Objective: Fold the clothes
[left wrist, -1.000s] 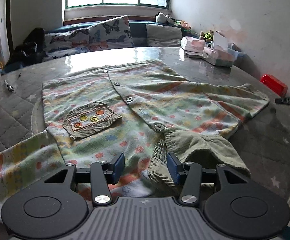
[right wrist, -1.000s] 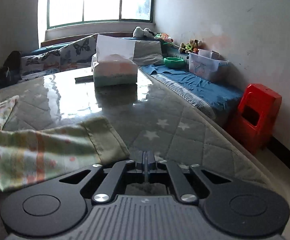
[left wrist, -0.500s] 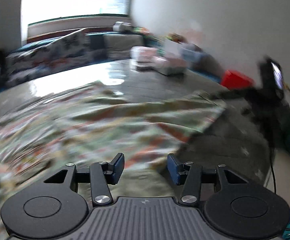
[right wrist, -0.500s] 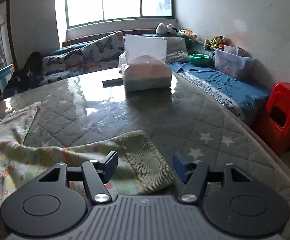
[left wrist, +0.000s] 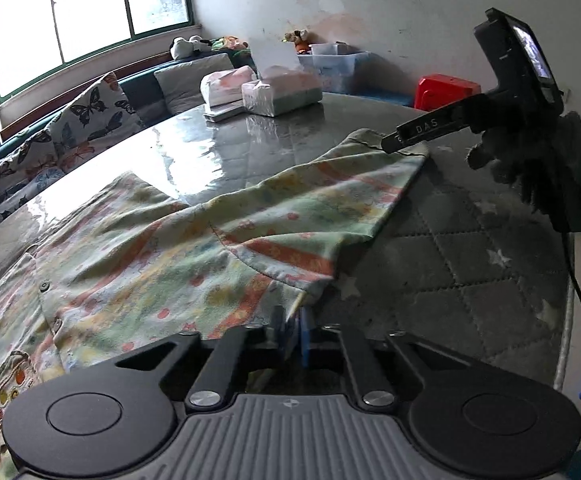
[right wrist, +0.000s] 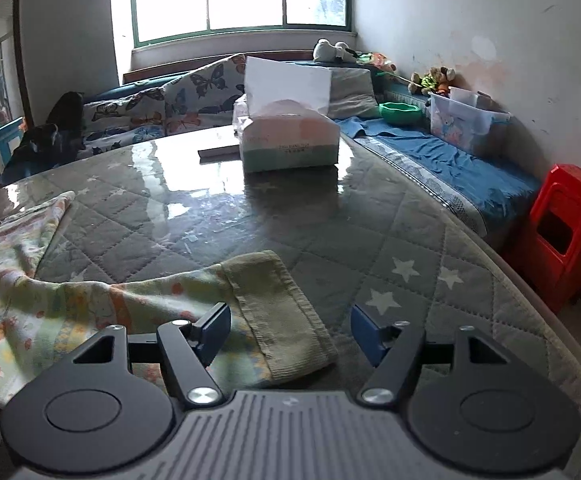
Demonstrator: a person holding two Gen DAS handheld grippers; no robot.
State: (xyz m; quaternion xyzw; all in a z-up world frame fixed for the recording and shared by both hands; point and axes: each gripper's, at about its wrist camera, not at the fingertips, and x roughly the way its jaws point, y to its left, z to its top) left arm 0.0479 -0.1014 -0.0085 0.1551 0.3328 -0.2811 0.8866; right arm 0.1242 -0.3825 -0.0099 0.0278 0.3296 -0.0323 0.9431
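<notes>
Right now the left gripper (left wrist: 293, 330) is pinching the shirt (left wrist: 194, 256) at its near edge, jaws nearly closed on the fabric. Meanwhile the right gripper (right wrist: 288, 330) is hovering with jaws wide apart over the sleeve cuff (right wrist: 280, 312), gripping nothing. Beyond the cuff, the quilted bench (right wrist: 370, 240) is lying bare up to the tissue box (right wrist: 288, 142).

Tissue box (right wrist: 288, 142) on quilted table (right wrist: 370, 216), red stool (right wrist: 562, 232), butterfly cushions (right wrist: 194, 96), clear storage bin (right wrist: 464, 120)
</notes>
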